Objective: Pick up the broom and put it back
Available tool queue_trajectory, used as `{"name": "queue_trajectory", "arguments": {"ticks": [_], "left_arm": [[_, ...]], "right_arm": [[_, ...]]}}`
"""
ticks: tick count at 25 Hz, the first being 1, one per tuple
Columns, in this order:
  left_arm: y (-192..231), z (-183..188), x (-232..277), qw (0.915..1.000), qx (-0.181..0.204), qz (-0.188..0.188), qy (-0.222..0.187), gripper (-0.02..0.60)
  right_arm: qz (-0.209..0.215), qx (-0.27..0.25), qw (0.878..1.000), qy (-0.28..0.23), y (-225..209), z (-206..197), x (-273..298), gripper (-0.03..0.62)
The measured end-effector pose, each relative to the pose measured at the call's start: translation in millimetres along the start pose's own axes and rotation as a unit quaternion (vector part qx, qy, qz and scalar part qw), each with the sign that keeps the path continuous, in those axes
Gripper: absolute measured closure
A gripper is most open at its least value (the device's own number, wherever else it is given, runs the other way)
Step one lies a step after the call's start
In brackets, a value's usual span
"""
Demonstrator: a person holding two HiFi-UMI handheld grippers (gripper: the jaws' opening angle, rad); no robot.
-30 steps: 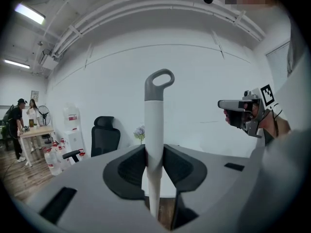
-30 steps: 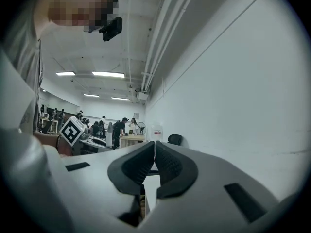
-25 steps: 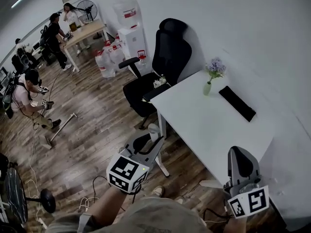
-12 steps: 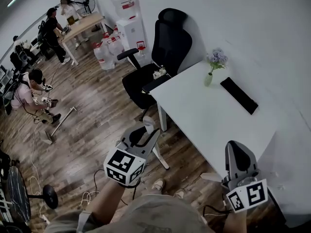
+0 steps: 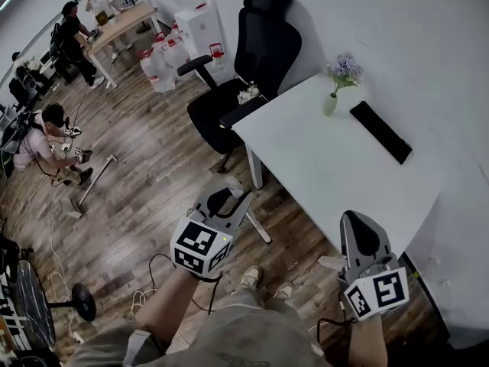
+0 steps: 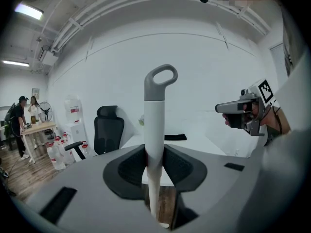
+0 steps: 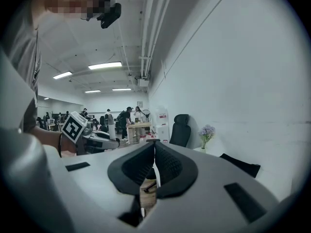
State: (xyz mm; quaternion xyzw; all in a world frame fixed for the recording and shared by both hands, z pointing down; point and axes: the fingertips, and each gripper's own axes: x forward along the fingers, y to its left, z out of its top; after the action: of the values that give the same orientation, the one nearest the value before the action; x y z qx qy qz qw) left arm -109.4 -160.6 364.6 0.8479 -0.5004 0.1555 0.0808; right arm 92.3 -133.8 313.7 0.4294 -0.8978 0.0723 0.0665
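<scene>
Crouching person [image 5: 40, 138]: far left of the head view, on the wood floor [image 5: 145, 174], beside a long-handled tool [image 5: 93, 183] that lies flat on the boards.
Left gripper [image 6: 154, 159]: jaws clamped on the white pole of the broom, one pad pressing each side.
Broom [image 6: 155, 108]: upright in the left gripper, in front of the person and just left of the desk; the grey loop end is uppermost and the pole runs down between the jaws toward the floor. The head is not in view.
Office chair [image 5: 256, 60]: black, at the desk's far left corner.
Desk [image 5: 328, 182]: white, set against the wall.
Vase of flowers [image 5: 336, 86]: standing on the desk near the wall.
Black flat bar [image 5: 380, 132]: lying on the desk, right of the vase and apart from it.
Right gripper [image 7: 154, 148]: jaws closed together with nothing between them; in the head view it appears at the desk's near edge.
</scene>
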Motion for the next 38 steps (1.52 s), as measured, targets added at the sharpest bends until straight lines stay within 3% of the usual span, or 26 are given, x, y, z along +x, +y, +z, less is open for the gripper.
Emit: {"name": "queue_trajectory", "arguments": {"ticks": [7,16,25,32,38], "left_arm": [[17.8,-63.1,35.4,0.9989,0.008,0.005,0.046,0.468],[43.3,-148.9,74.9,0.9937,0.000,0.005,0.112,0.468],[57.8,-231.2,98.4,0.9831,-0.003,0.010,0.183,0.468],[70.4,-236.4,119.2,0.9857,-0.006,0.010,0.168,0.468],[61.4,-228.3,158.4,0.9850,-0.001,-0.022,0.171,0.466]], "right_arm": [[-0.010,-0.023,0.999,0.042,3.4,-49.0,37.7,0.562],[-0.012,0.017,0.995,0.095,6.3,-121.7,64.8,0.562],[-0.021,0.034,0.991,0.127,2.2,-158.5,76.6,0.562],[-0.024,0.047,0.989,0.142,0.4,-177.0,78.8,0.562],[-0.031,0.056,0.987,0.144,-4.6,-185.5,80.4,0.562]]}}
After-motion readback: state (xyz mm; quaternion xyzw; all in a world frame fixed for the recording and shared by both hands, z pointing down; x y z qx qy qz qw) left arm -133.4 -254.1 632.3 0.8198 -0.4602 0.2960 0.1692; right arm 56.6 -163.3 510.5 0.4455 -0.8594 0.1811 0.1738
